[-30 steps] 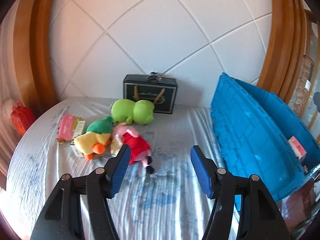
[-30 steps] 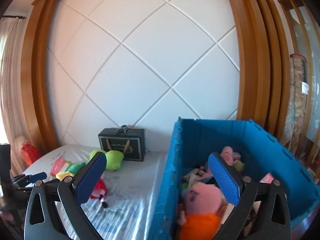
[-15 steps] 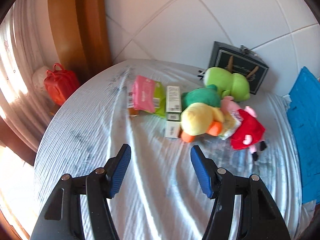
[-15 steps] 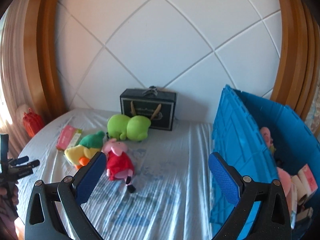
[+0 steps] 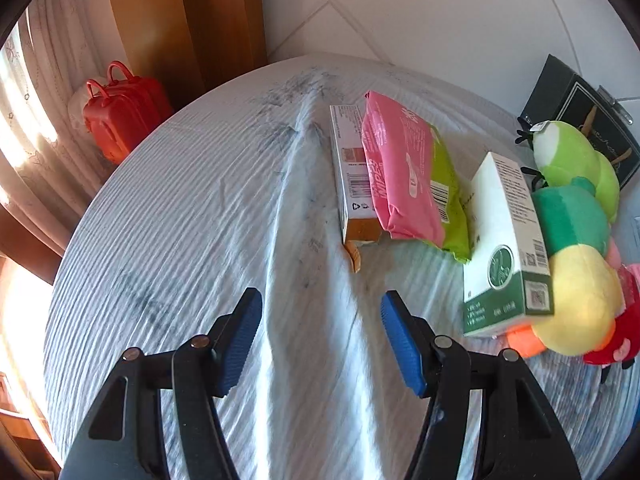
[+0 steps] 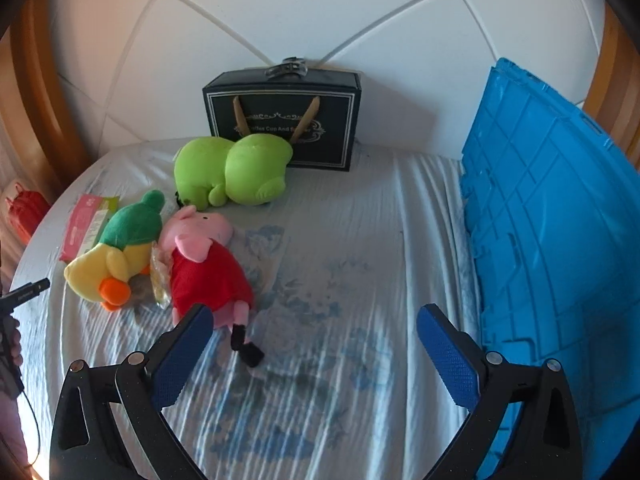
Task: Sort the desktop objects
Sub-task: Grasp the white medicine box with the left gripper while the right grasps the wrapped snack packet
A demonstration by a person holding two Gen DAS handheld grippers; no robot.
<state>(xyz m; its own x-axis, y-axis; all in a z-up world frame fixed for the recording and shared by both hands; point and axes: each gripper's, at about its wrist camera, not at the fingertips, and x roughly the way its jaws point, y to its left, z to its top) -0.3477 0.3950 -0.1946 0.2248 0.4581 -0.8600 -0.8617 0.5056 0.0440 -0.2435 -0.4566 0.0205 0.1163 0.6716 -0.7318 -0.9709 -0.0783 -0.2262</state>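
Note:
My left gripper (image 5: 320,306) is open and empty, low over the cloth-covered table (image 5: 192,216), just short of a brown-ended carton (image 5: 354,178) and a pink wipes pack (image 5: 400,168). A white-and-green box (image 5: 506,252) leans on a yellow duck plush (image 5: 580,304) with a green hat. My right gripper (image 6: 314,324) is also open and empty; its left finger (image 6: 180,354) overlaps the legs of a pink pig plush in a red dress (image 6: 206,264). A green frog plush (image 6: 232,170) lies behind it.
A blue plastic crate (image 6: 552,248) stands along the table's right side. A dark gift box (image 6: 284,120) with a handle sits against the white tiled wall. A small red suitcase (image 5: 120,116) stands off the table's left edge. A person's hand (image 6: 12,340) shows at far left.
Both grippers swung left and down toward the table. The left one passed from the plush toys to the cartons and wipes. The right one left the crate and now looks at the pig plush.

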